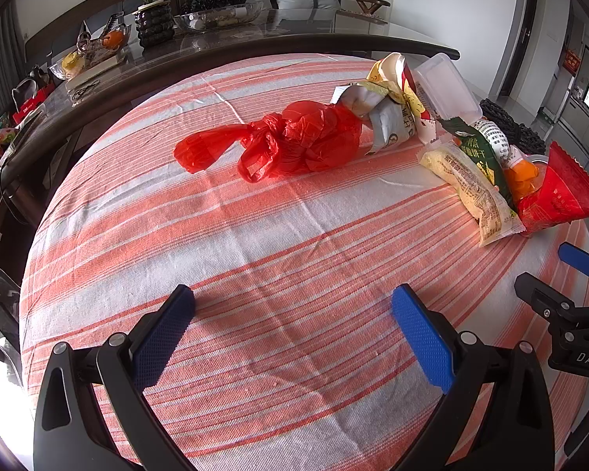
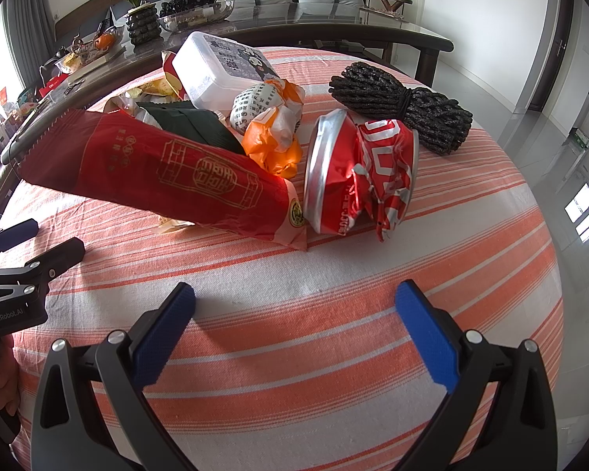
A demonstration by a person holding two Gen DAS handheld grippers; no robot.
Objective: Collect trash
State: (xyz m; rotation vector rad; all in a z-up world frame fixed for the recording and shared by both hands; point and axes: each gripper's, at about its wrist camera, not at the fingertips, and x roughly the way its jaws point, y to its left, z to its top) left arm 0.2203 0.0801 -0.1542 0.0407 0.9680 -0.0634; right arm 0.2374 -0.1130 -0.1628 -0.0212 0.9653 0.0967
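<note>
A crumpled red plastic bag (image 1: 278, 145) lies mid-table, ahead of my open, empty left gripper (image 1: 292, 306). To its right lie a grey-and-yellow wrapper (image 1: 388, 114), a clear plastic box (image 1: 447, 90), a yellow snack packet (image 1: 471, 192) and a long red packet (image 1: 561, 192). In the right wrist view the red packet (image 2: 149, 168), a crushed red can (image 2: 357, 184), an orange wrapper (image 2: 275, 141) and the white box (image 2: 220, 66) lie ahead of my open, empty right gripper (image 2: 294, 306). The right gripper also shows at the left wrist view's right edge (image 1: 557, 274).
The round table wears an orange-and-white striped cloth (image 1: 255, 259). A bundle of black rope (image 2: 404, 106) lies at the back right. Behind stands a glass dining table (image 1: 255, 23) with a plant pot (image 1: 153, 23) and bowls. The floor drops off to the right (image 2: 549, 125).
</note>
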